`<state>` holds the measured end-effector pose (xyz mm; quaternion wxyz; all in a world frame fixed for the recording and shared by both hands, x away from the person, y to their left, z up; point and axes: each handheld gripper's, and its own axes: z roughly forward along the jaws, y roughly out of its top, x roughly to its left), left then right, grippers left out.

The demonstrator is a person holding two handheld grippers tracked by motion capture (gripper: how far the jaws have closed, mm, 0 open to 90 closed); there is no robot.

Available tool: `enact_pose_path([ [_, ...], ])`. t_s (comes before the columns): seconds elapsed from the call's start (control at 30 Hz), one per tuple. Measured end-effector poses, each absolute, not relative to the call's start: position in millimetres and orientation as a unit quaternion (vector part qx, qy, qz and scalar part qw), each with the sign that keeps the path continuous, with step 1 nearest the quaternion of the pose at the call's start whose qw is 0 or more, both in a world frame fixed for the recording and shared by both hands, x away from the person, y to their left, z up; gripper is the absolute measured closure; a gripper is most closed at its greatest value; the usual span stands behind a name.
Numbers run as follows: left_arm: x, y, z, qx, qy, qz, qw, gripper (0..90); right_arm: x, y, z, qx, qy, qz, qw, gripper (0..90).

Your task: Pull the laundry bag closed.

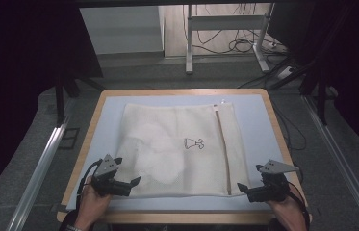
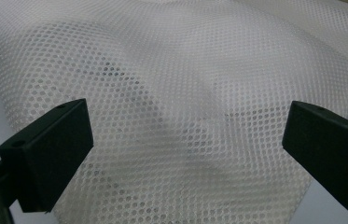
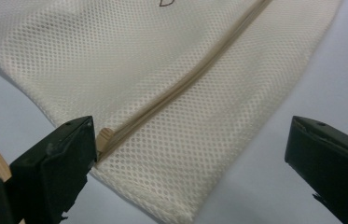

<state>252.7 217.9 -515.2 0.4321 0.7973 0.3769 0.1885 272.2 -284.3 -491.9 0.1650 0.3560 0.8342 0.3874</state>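
Observation:
A cream mesh laundry bag [image 1: 177, 147] lies flat on the pale blue table top [image 1: 112, 108], with a beige zipper [image 1: 223, 144] running along its right side and a small dark print [image 1: 194, 143] at its middle. My left gripper [image 1: 131, 184] is open at the bag's near left corner, its jaws wide apart over the mesh [image 2: 181, 107]. At the near right corner my right gripper [image 1: 244, 189] stands open; the zipper's end [image 3: 104, 137] lies beside its left jaw, the mesh bag [image 3: 129, 70] ahead.
The table has a wooden rim [image 1: 88, 139]. Beyond its far edge stand a desk frame [image 1: 189, 43] and loose cables [image 1: 237, 45] on the floor. Metal rails [image 1: 40, 168] run along both sides of the table.

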Motion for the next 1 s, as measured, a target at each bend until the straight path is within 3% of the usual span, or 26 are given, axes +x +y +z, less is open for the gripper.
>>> enact_pose_path([
  [0.73, 253, 215, -516, 0.804, 0.370, 0.187, 0.425, 0.9, 270, -251, -500, 0.302, 0.872, 0.358, 0.143, 2.5],
  [1.0, 254, 214, -517, 0.808, 0.369, 0.189, 0.419, 1.0, 270, -241, -500, 0.297, 0.884, 0.335, 0.137, 18.9],
])
